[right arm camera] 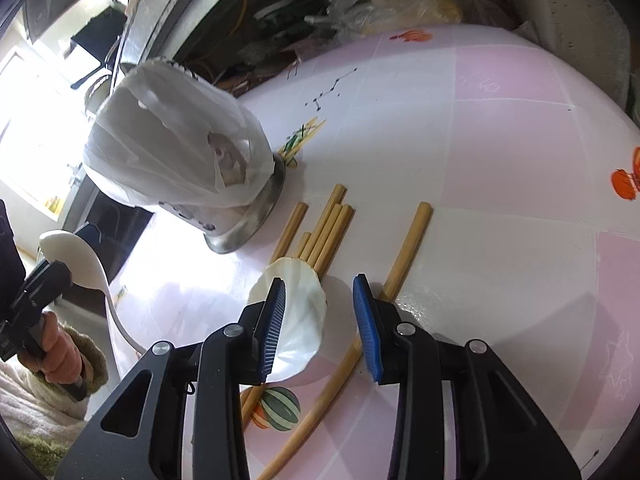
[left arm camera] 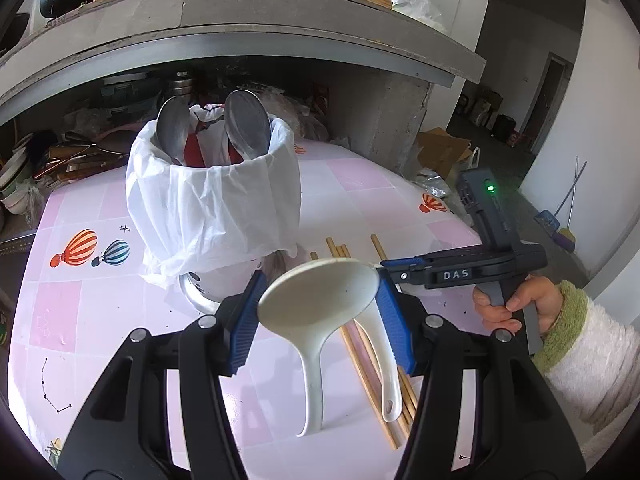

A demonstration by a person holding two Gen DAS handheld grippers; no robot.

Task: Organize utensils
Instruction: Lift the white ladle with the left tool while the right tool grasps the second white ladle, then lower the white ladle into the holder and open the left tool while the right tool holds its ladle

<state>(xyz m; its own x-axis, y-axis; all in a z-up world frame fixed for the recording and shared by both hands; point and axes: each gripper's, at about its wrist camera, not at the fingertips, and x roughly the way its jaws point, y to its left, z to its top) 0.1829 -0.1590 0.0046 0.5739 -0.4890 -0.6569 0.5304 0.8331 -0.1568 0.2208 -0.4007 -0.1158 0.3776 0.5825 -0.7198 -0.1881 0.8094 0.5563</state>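
My left gripper (left arm camera: 320, 312) is shut on the bowl of a white plastic rice spoon (left arm camera: 316, 292), held above the table with its handle hanging down. In the right wrist view the same spoon (right arm camera: 76, 256) is raised at the far left. A second white spoon with a scalloped bowl (right arm camera: 298, 312) lies on the table across several bamboo chopsticks (right arm camera: 328, 232). My right gripper (right arm camera: 320, 328) is low over it. Its left pad overlaps the bowl and its right pad stands apart from it. A metal utensil holder draped in a white plastic bag (left arm camera: 212, 200) holds two metal spoons (left arm camera: 246, 124).
The table (left arm camera: 80, 320) has a pink and white cloth printed with balloons. A concrete shelf (left arm camera: 240, 52) overhangs the table's far side, with cluttered pots and bags beneath it. A person's hand in a fluffy sleeve (left arm camera: 516, 304) holds the right gripper's handle.
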